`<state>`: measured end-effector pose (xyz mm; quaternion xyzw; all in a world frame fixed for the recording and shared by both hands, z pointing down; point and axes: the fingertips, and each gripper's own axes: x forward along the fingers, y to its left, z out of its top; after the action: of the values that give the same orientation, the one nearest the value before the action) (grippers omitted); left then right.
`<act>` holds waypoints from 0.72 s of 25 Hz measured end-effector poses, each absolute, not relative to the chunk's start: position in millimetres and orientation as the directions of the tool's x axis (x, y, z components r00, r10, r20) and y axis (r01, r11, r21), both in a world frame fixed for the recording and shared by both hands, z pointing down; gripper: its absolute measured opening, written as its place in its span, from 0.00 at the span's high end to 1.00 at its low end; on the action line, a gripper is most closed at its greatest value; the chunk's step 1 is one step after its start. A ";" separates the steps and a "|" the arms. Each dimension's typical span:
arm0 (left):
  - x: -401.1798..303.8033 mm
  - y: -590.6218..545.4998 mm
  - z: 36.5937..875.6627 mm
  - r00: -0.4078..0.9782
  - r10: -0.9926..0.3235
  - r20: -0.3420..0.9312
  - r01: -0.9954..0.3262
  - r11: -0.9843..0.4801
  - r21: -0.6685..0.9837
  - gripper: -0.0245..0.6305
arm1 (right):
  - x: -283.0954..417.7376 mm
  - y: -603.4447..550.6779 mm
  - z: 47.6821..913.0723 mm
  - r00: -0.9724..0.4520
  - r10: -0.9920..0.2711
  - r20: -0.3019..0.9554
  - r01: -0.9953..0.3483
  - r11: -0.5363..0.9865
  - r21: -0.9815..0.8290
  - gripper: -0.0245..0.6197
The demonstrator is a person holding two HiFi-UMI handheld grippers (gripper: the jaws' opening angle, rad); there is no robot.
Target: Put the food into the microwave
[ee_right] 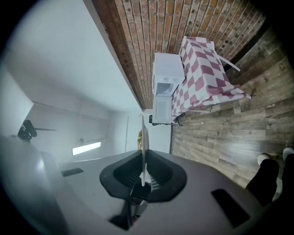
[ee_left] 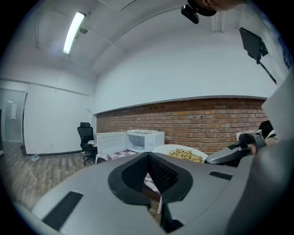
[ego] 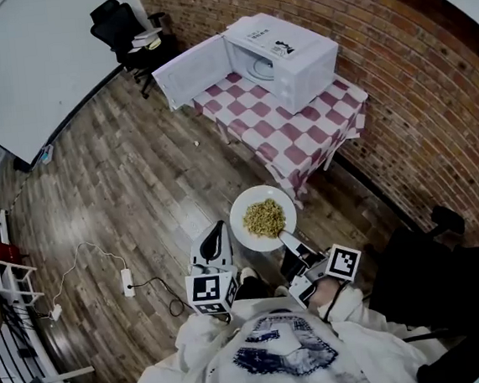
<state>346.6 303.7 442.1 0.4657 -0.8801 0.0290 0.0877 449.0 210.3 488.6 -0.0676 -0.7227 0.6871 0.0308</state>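
There's the plate, out in front of you over the wooden floor, well short of the checked surface; the microwave sits on it with its door swung wide, so the cavity is ready. The food is a loose yellowish heap in the middle of the plate.

Your right gripper is clamped on the near rim; its own view shows the plate edge-on, pinched between the pads, and that pinch is the only hold. Your left gripper has its jaws together with nothing in them; it sits just beside the plate's left edge, and from the head view I can't tell whether it touches.

Now the handling, as I read it: the plate looks stiff and glazed, so slick under the pads and breakable if it drops. Held by one edge, its own weight and the heap lever against that pinch; expect the far side to want to sag. The food is loose and would likely slide with any tilt; keep the plate level. The rim is the sensible place to grip; a second hold or a prop under the left edge would steady it. Watch the far rim against the door and the cavity lip on the way in.
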 end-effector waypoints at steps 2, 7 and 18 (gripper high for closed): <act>340.9 305.4 439.3 -0.568 -0.805 0.170 -0.815 0.579 0.026 0.95 | 442.6 208.6 486.3 -0.987 0.153 -0.053 0.061 0.052 -0.997 0.91; 327.5 308.8 445.7 -0.584 -0.792 0.181 -0.800 0.599 0.041 0.95 | 428.1 208.5 490.8 -0.984 0.176 -0.041 0.051 0.049 -0.998 0.91; 261.2 302.0 450.8 -0.576 -0.799 0.172 -0.807 0.589 0.035 0.95 | 370.9 198.9 501.7 -0.989 0.149 -0.015 0.024 0.059 -0.998 0.91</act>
<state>261.2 302.0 450.8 0.4527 -0.8873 0.0235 0.0850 370.9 198.9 501.7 -0.0596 -0.7263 0.6833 0.0459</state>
